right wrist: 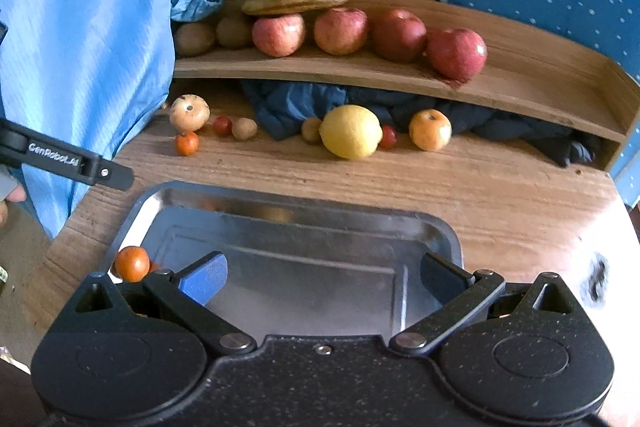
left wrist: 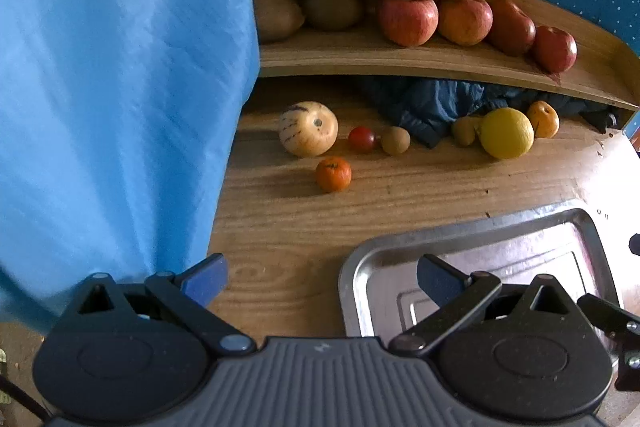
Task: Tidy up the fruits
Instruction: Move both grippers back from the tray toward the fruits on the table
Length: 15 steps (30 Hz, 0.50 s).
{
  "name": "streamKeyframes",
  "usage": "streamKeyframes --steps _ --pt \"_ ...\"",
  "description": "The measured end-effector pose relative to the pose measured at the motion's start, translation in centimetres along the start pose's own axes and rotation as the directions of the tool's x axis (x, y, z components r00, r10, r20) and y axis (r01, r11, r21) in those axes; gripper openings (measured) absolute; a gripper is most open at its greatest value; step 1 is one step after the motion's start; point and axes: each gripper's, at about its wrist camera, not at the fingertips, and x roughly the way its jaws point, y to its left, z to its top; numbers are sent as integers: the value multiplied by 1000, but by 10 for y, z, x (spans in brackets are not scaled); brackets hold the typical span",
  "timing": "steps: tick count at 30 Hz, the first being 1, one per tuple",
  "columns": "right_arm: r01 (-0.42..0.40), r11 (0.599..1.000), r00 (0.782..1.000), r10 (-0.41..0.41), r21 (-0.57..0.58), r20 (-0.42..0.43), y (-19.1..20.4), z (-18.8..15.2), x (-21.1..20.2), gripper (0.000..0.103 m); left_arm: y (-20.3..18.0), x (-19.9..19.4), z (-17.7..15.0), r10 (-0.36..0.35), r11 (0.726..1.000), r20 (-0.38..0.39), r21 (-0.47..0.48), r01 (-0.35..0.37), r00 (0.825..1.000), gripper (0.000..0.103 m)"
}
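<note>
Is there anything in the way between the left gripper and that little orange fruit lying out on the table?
Nothing visible. Only bare wooden table lies between the open left gripper and the small orange fruit. The metal tray sits off to the right.

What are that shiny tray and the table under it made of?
The tray looks like polished metal, likely stainless steel: silvery, with blurred reflections on its rim. The table looks like wood or a wood-look laminate: tan with long grain lines. Which one, the pictures don't settle.
</note>
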Motion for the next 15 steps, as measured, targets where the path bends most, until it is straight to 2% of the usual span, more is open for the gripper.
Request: streamKeyframes --steps 15 --pt "-20 997 1000 19 -68 -14 26 41 46 102 12 44 30 -35 999 -35 -38 34 999 102"
